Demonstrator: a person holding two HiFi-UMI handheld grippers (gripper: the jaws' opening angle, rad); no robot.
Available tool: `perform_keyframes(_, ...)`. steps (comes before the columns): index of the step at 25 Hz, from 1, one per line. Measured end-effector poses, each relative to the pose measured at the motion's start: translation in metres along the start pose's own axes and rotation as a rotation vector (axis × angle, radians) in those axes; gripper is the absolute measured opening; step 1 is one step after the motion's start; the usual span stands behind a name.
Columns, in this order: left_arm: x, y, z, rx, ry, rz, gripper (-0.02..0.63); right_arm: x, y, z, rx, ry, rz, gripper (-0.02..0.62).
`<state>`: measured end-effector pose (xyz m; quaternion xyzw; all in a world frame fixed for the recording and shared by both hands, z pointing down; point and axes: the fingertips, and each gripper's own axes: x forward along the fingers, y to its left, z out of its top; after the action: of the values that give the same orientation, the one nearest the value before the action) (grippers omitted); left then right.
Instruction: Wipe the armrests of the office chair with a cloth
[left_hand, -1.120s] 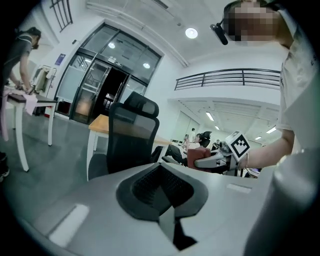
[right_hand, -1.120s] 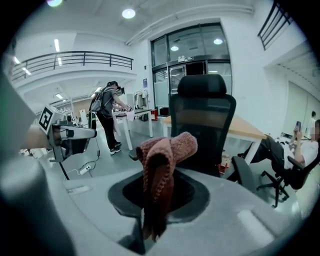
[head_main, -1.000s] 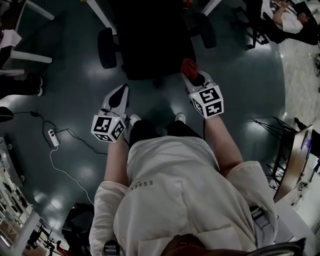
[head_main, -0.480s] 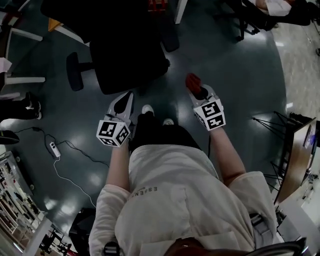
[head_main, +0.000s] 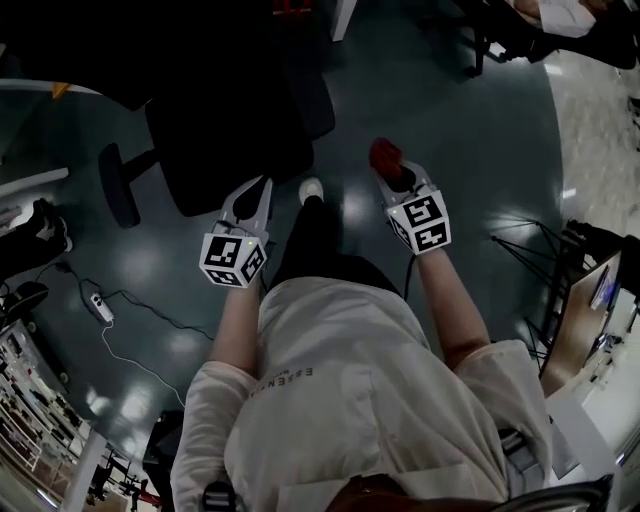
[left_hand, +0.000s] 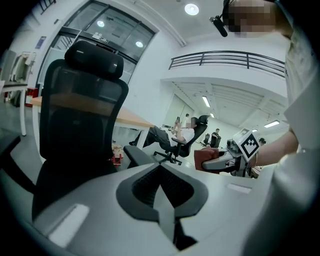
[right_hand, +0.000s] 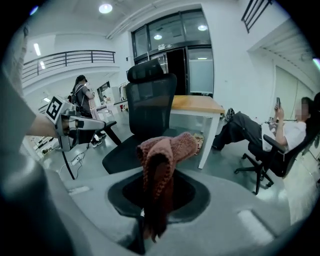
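The left tool (head_main: 258, 192) is held by the person's left hand with its jaws pressed together and nothing between them, as is seen in the left gripper view. The right tool (head_main: 393, 172) is clamped on a reddish knitted cloth (right_hand: 167, 150), which is bunched over the jaw tips and hangs down between them in a dark fold. The black office chair (head_main: 235, 110) is seen ahead of the person and toward the left side, with its seat edge just beyond the tip of the left tool in the head view. One armrest (head_main: 117, 185) is stuck out on the far left side of the seat, well apart from both tools, and the other armrest (head_main: 318, 95) lies at the seat's right side, nearer the right tool but not touched by it. The cloth is held over the dark glossy floor (head_main: 470, 150), to the right of the chair and clear of it. In the right gripper view the chair's mesh backrest and headrest are faced, and a bench (right_hand: 197, 104) with a pale wooden top is seen behind it. A power strip (head_main: 97, 305) with its cable lies on the floor at the left.
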<state>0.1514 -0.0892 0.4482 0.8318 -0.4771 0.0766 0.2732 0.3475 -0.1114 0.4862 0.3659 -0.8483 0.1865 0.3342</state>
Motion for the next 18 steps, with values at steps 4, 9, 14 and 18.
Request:
perform_keyframes(4,0.041,0.01,0.022,0.012,0.008,0.012,0.017,0.038,-0.029,0.034,-0.041,0.007,0.048,0.052)
perform_keyframes(9,0.071,0.017,0.031,-0.046,-0.007,0.079,0.017,0.085,-0.05,0.084,-0.117,-0.003,0.12,0.054)
perform_keyframes(14,0.089,0.025,0.035,-0.115,-0.034,0.159,0.017,0.129,-0.066,0.127,-0.213,0.0,0.186,0.054)
perform_keyframes(18,0.101,0.027,0.026,-0.197,-0.067,0.275,0.017,0.174,-0.073,0.144,-0.357,0.034,0.282,0.054)
